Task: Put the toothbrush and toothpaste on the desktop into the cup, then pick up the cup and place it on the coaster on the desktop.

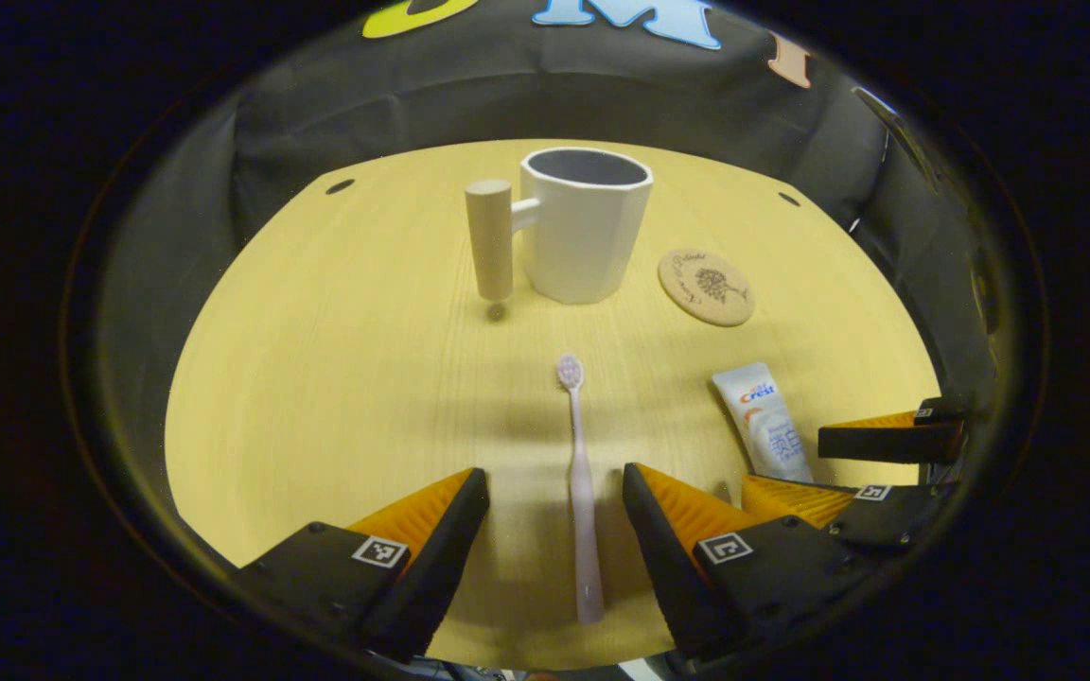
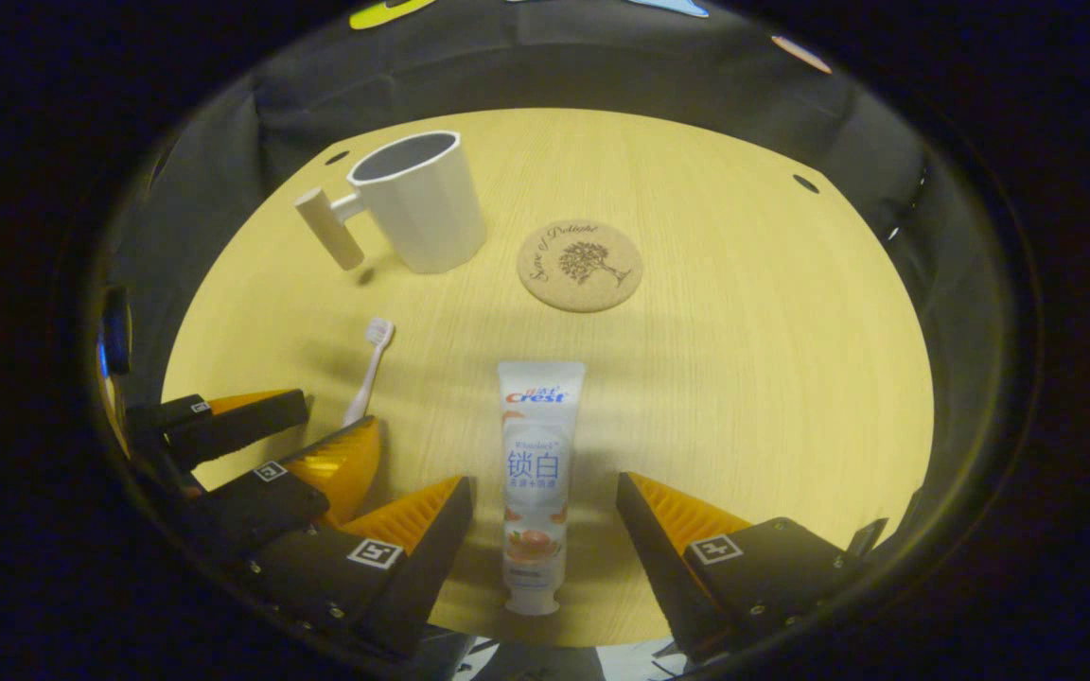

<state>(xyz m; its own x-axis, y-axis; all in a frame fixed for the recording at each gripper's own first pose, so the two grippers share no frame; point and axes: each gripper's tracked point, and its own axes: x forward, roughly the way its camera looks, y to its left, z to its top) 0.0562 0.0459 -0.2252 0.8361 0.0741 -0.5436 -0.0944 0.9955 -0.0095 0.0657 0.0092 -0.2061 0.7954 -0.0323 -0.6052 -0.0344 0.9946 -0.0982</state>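
Left gripper (image 1: 554, 492): jaws spread wide, one finger on each side of the toothbrush handle, neither finger looks like it's touching it. It also turns up at the left edge of the right gripper view (image 2: 299, 426), spread apart there too.
Right gripper (image 2: 545, 501): also wide apart, straddling the lower half of the toothpaste with a clear gap on both sides. You can spot it at the right edge of the left gripper view (image 1: 791, 463), fingers on either side of the tube.
Toothbrush (image 1: 580, 482): pale pink, lying flat on the desktop, bristle head pointing away toward the cup, handle end down between the left gripper's fingers. In the right gripper view (image 2: 370, 364) it's off to the left of the tube, partly hidden behind the other gripper.
Toothpaste (image 2: 536, 473): white tube, flat on the desktop, cap end nearest the camera, flat crimped end pointing toward the coaster.
Cup (image 1: 586, 222): white faceted mug, upright, nothing inside as far as I can see, chunky wooden peg handle sticking out on its left. Sits at the far side of the desktop.
Coaster (image 2: 580, 265): round cork one with a tree print, just beside the cup on its right, not touching, nothing on it.
Desktop (image 1: 318, 378): light yellow wood grain.
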